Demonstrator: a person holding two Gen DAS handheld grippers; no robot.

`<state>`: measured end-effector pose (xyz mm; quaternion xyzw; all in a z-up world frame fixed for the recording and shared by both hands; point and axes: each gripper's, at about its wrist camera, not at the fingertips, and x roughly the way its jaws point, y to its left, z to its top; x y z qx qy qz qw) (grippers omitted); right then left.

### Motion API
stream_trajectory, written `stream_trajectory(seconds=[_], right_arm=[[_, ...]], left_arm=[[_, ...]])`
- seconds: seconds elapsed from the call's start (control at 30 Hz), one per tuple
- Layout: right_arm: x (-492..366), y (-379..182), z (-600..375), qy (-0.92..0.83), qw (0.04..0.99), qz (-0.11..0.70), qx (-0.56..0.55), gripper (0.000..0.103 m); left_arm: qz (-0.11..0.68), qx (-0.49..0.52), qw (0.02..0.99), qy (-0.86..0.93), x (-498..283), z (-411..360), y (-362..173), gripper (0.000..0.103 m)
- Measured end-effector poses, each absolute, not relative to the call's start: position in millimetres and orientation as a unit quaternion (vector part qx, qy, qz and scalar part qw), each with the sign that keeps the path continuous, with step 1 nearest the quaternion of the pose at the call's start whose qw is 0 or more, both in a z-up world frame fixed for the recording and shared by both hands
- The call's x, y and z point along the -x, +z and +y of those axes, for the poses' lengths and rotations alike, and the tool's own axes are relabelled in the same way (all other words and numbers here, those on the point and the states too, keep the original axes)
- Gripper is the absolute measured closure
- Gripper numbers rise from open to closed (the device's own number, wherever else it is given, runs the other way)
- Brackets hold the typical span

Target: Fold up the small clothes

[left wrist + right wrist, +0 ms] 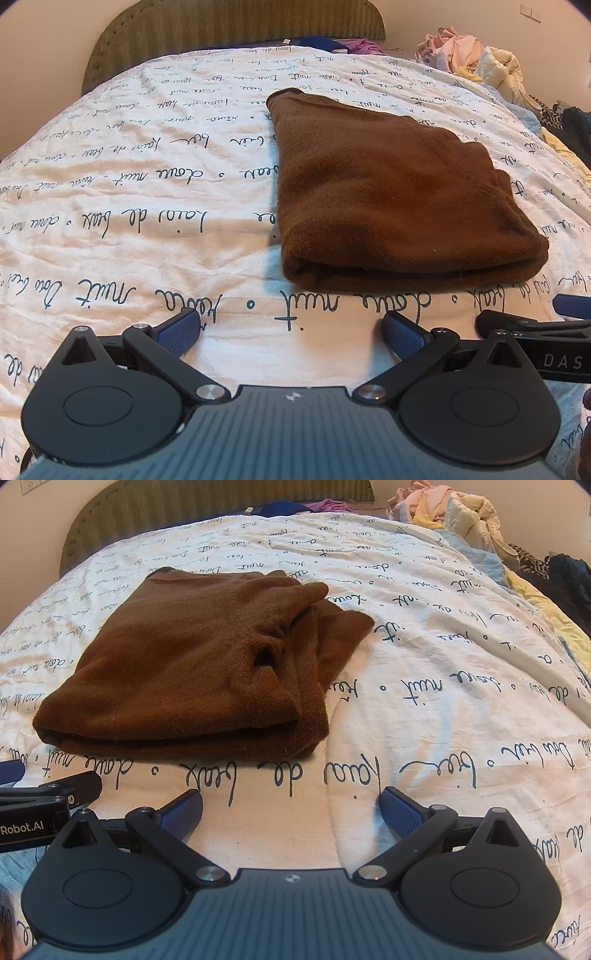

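A brown knitted garment (388,192) lies folded in a thick rectangle on the white bedspread; it also shows in the right wrist view (184,672), with a loose flap sticking out at its far right side. My left gripper (290,328) is open and empty, just short of the garment's near fold and to its left. My right gripper (291,808) is open and empty, in front of the garment's near right corner. Each gripper shows at the edge of the other's view, side by side.
The bedspread (129,184) is white with black handwriting print. A green padded headboard (229,33) stands at the far end. A pile of loose clothes (476,55) lies at the far right of the bed, with dark items (565,579) along the right edge.
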<state>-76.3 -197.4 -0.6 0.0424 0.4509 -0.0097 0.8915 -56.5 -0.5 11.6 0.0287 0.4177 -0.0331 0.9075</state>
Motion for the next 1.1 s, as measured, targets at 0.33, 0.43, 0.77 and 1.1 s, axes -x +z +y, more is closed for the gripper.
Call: stream_trajectory(seconds=[0.33, 0.43, 0.77, 1.1], right_arm=[[79, 4, -196, -0.010, 0.892, 0.450, -0.038, 0.000], [79, 5, -196, -0.008, 0.892, 0.450, -0.037, 0.000], [81, 7, -196, -0.004, 0.893, 0.448, -0.038, 0.000], [82, 7, -194, -0.001, 0.894, 0.447, -0.035, 0.000]], left_arm=[[0.424, -0.010, 0.905, -0.028, 63, 9, 25, 0.000], [0.427, -0.007, 0.904, -0.024, 63, 10, 24, 0.000], [0.429, -0.002, 0.903, -0.029, 64, 9, 25, 0.000], [0.405, 0.005, 0.914, -0.028, 73, 11, 30, 0.001]])
